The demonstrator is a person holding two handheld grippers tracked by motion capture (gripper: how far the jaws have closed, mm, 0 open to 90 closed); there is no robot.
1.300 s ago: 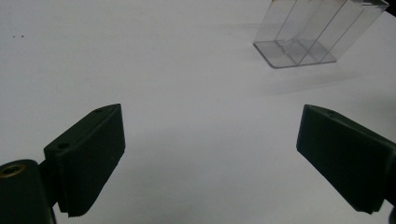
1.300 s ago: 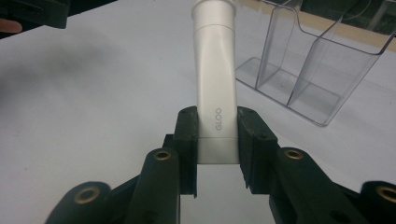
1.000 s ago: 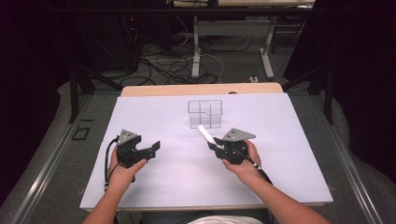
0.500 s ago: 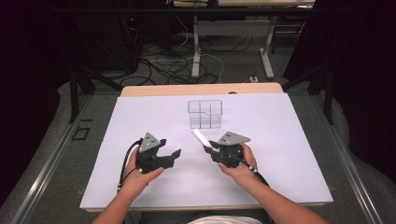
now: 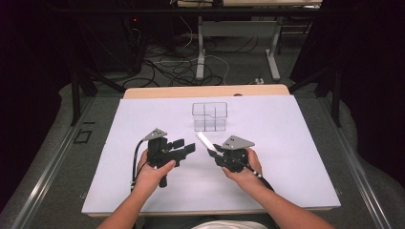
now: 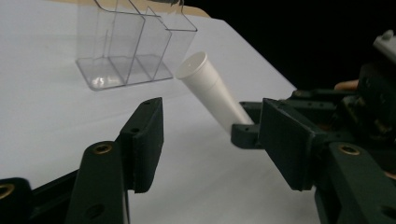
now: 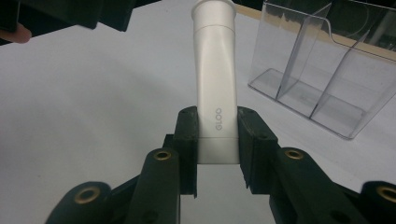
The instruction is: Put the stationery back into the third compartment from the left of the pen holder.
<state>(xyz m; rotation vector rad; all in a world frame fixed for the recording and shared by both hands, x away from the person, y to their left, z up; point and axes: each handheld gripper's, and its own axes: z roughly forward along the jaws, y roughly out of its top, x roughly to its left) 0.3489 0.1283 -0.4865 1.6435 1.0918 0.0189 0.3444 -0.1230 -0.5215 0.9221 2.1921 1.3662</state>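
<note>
Two tools occupy the lower centre of the high view, each carried in one hand above the white counter (image 5: 286, 143). The right tool (image 5: 213, 151) grips a white tube (image 5: 205, 141) by its flat crimped end; in the right gripper view the tube (image 7: 215, 79) stands between the two pads, which press on its sides just beside the printed letters, and its capped end points toward the top of the frame. In the high view the tube slants up and to the left from the tool, its cap end nearest the clear divided organizer (image 5: 209, 116) that stands at centre frame, near but apart from it. The left tool (image 5: 185, 146) lies just left of the tube, its jaws having just been closing, now at a middling gap with nothing between them. In the left gripper view the tube (image 6: 212, 93) appears at centre, beyond and between the two jaws without touching them, with the organizer (image 6: 135, 44) at upper left.
</note>
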